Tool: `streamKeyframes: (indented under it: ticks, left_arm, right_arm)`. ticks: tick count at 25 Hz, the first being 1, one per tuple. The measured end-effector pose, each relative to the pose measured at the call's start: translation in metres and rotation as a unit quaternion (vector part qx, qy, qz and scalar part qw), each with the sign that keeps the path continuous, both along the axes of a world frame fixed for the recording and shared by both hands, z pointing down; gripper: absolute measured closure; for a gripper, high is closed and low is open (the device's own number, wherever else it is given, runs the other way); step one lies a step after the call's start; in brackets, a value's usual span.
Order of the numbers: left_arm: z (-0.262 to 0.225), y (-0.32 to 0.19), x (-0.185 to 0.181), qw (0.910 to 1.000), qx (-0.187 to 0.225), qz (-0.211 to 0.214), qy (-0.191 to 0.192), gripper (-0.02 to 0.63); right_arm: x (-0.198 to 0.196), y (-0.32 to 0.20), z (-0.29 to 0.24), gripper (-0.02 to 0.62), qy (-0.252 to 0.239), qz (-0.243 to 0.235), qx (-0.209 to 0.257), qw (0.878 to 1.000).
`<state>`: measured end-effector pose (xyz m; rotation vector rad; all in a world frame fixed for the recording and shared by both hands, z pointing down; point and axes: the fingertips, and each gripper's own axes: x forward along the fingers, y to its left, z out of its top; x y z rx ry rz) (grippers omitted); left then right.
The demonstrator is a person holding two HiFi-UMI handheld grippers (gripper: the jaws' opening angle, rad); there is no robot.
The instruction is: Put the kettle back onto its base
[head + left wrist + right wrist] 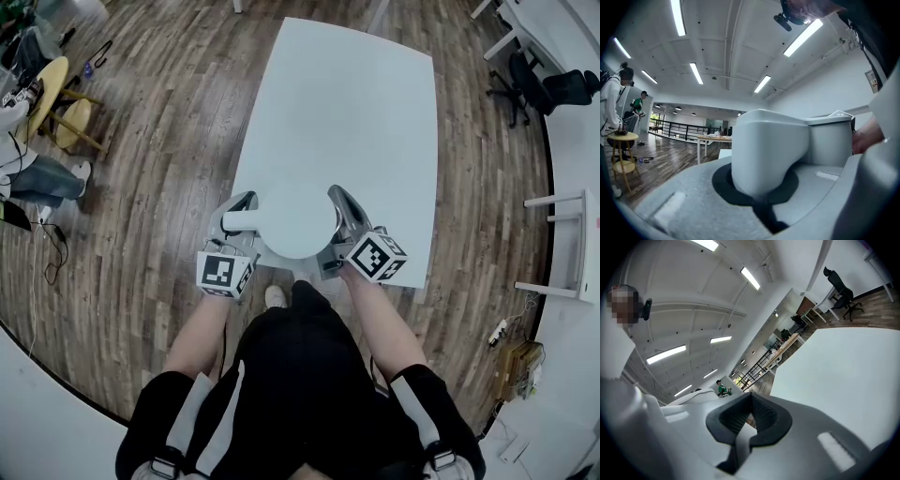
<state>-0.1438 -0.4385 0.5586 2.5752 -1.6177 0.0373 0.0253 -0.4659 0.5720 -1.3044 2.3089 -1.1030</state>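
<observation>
1. Kettle (298,217), head view: white, seen from above as a round top, at the near edge of the white table (356,103) and right in front of the person. Its handle (239,222) sticks out to the left. Cannot tell if it rests on the table or is lifted. No base can be made out.
2. Head view, grippers: left gripper (236,214) is on the handle. Right gripper (339,202) sits just beside the kettle's right side; contact can't be confirmed. Wood floor (169,141) lies all around the table.
3. Left gripper view: left gripper (757,199) has its jaws clamped on the white handle (766,150), which is seated in the dark pads (724,185). The kettle body (829,140) is close behind to the right. A bystander (614,103) stands by a round wooden stool (621,138) at far left.
4. Right gripper view: right gripper (749,420) has its jaws together with nothing between them, and the ribbed dark pads (764,416) meet at the tips. The white tabletop (843,376) fills the right side. An office chair (839,291) stands beyond it at top right.
</observation>
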Motion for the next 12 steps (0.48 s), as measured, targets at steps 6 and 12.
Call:
streamKeyframes:
  ticks: [6, 12]
  left_arm:
    - [0.001, 0.0054, 0.0058, 0.9998, 0.012, 0.006, -0.015, 0.606]
    - [0.0017, 0.0072, 0.0065, 0.999, 0.03, -0.002, -0.032, 0.604]
  right_arm:
    - [0.0052, 0.0049, 0.0071, 0.595, -0.01, 0.001, -0.002, 1.0]
    - [0.0079, 0.0055, 0.0119, 0.595, -0.015, 0.004, -0.001, 1.0]
